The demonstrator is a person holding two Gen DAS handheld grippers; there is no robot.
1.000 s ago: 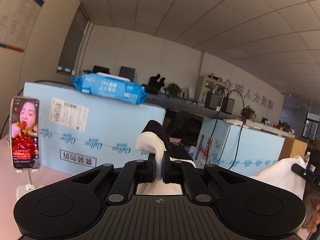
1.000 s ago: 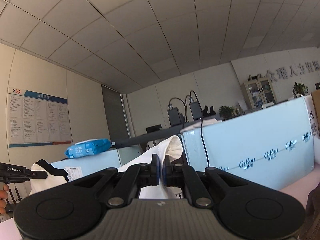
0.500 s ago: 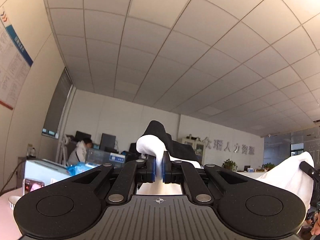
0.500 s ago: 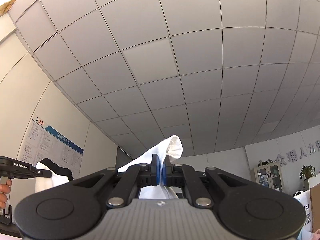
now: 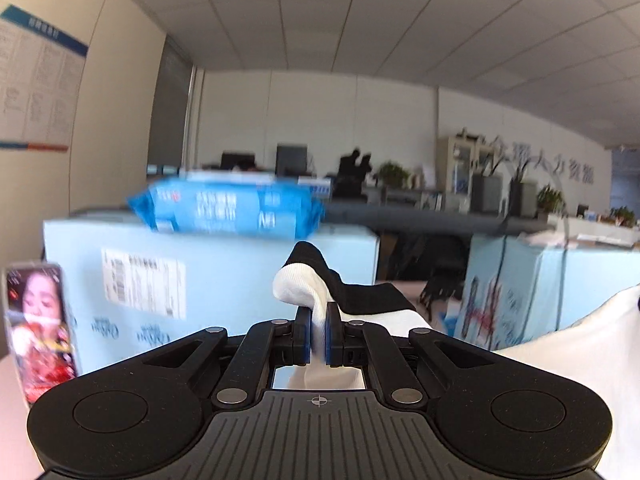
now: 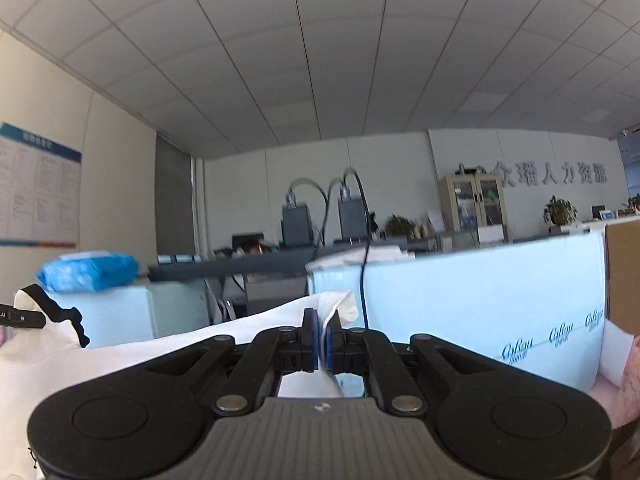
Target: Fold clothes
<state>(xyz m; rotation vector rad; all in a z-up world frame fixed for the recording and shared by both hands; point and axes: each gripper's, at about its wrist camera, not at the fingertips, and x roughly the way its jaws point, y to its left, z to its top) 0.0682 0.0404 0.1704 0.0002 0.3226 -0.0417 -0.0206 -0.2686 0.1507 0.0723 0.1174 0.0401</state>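
Note:
A white garment with black trim [image 5: 308, 286] is held up in the air between both grippers. My left gripper [image 5: 318, 334] is shut on a white edge of it beside the black trim. The cloth stretches to the right in the left wrist view [image 5: 580, 344]. My right gripper [image 6: 321, 338] is shut on another white edge of the same garment [image 6: 338, 306]. In the right wrist view the cloth runs left [image 6: 120, 354] to the left gripper's tip [image 6: 22, 318], which pinches the black-trimmed end. Both cameras look level across the room, and the table under the garment is hidden.
Light blue cartons [image 5: 224, 280] stand ahead, with a blue wipes pack [image 5: 228, 208] on top. A phone on a stand [image 5: 38, 326] shows a video at the left. Another blue carton [image 6: 480, 300] with a black cable [image 6: 362, 240] stands to the right.
Both grippers have tilted back down from facing the ceiling to facing level across the room, still holding the garment between them.

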